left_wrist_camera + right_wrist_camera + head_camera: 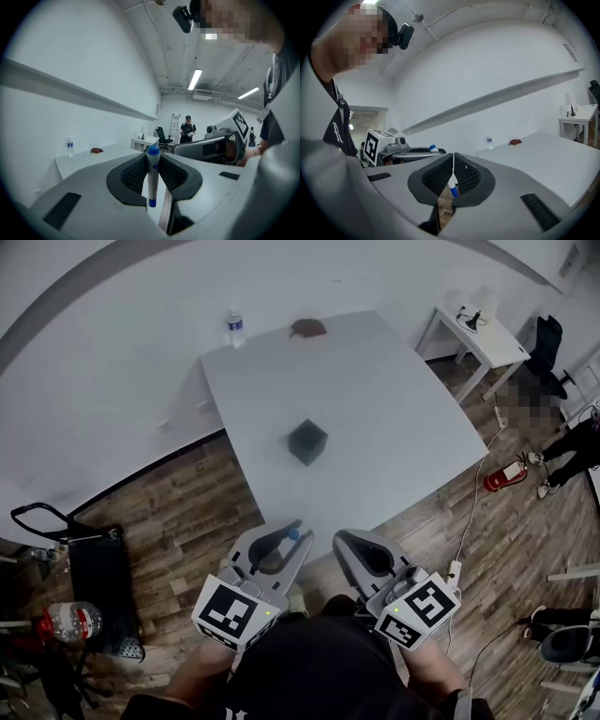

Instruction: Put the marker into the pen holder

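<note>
A white table (394, 418) stands on the wood floor (187, 502). Short of its near edge the left gripper (292, 536) and right gripper (342, 540) hang side by side, the left one clamped on the marker (153, 176), the right one with its jaws pressed together. The black pen holder (307, 442) sits near the table's middle, well apart from both grippers, and the marker, white with a blue cap, stands upright in the left jaws, cap up.

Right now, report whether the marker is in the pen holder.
Out: the left tongs grip the marker, short of the table where the pen holder stands.
</note>
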`<state>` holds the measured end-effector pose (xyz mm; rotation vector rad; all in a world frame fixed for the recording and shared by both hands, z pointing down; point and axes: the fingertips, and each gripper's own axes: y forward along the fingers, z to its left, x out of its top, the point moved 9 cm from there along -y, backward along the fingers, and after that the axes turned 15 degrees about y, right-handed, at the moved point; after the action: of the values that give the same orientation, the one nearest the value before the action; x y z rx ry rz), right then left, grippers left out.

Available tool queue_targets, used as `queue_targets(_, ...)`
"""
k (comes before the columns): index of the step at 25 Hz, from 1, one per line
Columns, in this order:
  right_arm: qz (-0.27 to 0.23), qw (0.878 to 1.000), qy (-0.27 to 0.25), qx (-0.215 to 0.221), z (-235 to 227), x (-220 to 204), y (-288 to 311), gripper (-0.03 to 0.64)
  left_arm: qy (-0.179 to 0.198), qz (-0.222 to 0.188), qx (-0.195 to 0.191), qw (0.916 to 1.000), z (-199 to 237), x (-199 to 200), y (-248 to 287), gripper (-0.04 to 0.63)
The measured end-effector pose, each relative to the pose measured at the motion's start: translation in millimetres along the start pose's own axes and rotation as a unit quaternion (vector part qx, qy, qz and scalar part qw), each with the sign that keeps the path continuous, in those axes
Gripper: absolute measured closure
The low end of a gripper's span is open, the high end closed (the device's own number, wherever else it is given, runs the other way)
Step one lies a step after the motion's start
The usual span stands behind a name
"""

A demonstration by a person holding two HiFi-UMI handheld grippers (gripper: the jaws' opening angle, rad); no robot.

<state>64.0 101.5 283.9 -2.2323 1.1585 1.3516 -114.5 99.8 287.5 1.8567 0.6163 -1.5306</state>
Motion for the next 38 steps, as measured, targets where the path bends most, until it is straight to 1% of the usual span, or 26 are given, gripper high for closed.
queue_targets(4, -0.003, 1.0, 0.0, -0.006, -6.8, 6.6, 8.5, 0.6, 0.011, -0.003, -0.005, 0.9999, 15.9, -1.4, 13.7, 0.525)
queue_targets(10, -0.001, 1.0, 0.007, -0.004, -28.7, 16.2, 24.7, 0.6, 0.012, 0.004, 0.009, 0.9999, 42.1, -7.6, 43.6, 0.525)
queue_targets(16, 0.01, 1.0, 0.017, 0.013, -66.4, 38.4, 54.7, 0.6, 0.003, 0.018, 0.038, 0.9991, 80.2, -17.2, 88.1, 0.525)
queue_targets(23, 0.037, 0.998, 0.039, 0.027, -123.3, 62.7, 88.8, 0.6, 0.006, 0.042, 0.058, 0.9974, 114.4, -33.6, 153.1, 0.525)
queue_targets(27, 0.052, 0.996, 0.061, 0.029, -154.2, 69.8, 103.0, 0.6, 0.014, 0.068, 0.069, 0.9952, 126.3, -51.8, 187.9, 0.525)
queue_targets(31, 0.07, 0.994, 0.083, 0.031, -180.6, 67.2, 115.1, 0.6, 0.025, 0.1, 0.075, 0.9918, 130.9, -78.4, 216.8, 0.525)
queue_targets(38, 0.1, 0.989, 0.107, 0.028, -215.6, 57.1, 132.1, 0.6, 0.027, 0.152, 0.096, 0.9834, 139.8, -128.2, 245.4, 0.525)
